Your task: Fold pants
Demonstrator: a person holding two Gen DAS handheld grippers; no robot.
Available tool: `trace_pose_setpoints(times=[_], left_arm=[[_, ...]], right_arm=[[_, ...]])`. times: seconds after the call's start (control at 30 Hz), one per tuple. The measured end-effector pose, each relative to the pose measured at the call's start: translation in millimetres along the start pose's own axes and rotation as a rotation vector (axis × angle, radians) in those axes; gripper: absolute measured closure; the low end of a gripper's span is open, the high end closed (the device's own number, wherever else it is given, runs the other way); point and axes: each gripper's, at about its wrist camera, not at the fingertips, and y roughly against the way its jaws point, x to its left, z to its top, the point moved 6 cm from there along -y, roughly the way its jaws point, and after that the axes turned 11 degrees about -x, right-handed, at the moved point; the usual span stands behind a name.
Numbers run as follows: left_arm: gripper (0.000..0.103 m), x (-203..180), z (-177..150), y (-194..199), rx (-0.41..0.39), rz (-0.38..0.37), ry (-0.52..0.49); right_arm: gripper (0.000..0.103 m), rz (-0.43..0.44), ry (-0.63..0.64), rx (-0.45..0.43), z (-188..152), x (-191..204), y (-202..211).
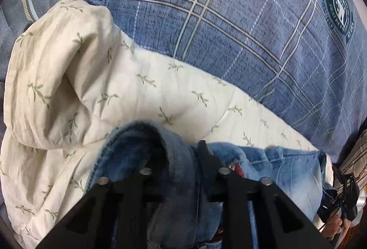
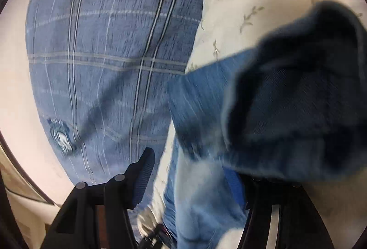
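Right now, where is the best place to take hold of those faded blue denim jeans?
Grip the faded blue denim jeans at the thick stitched hem, coming from above. It stands raised off the cream leaf-print quilt, so fingers can close on both sides.

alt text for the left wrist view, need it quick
The left gripper is clamped on a bunched fold of blue jeans lying on a cream quilt printed with small green sprigs. Behind it spreads a blue plaid bedspread with a round crest badge at upper right.
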Motion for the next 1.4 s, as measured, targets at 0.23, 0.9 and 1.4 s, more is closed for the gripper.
trace_pose_setpoints(times=[0.23,0.9,1.4], left_arm=[[0.092,-7.1,9.0,9.5,-0.069,-0.045,-0.034],[0.093,-5.5,-0.4,214.7,-0.307,-0.326,-0.066],[0.092,67.6,-163.6,262.8,-0.123,-0.283,-0.124]], right_arm=[[0.088,-0.040,0.080,-0.053,5.6,6.8,-2.5],[0.095,0.130,0.121,-0.217,83.4,8.3,213.2],[0.095,-0.009,0.302,0.080,48.8,-95.8,317.6]])
